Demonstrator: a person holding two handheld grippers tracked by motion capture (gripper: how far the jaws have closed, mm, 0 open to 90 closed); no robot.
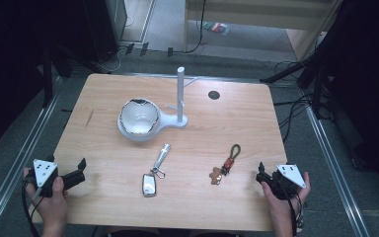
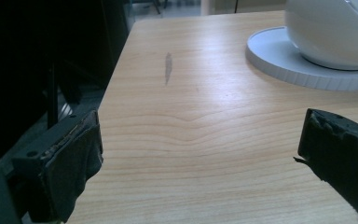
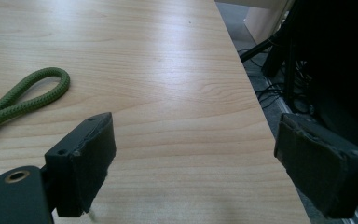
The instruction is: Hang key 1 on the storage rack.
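Both tools rest at the near table corners with jaws spread and empty. The green-looped keychain [image 1: 225,165] lies just left of the right gripper [image 1: 265,176], its long axis running away from the person. The car key [image 1: 154,174] sits nearer mid-table, well apart from the left gripper [image 1: 79,174].

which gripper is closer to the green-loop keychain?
Right. The right gripper sits just right of the green-loop keychain, near the table's right front edge. The left gripper is far across the table at the left edge. Both are open.
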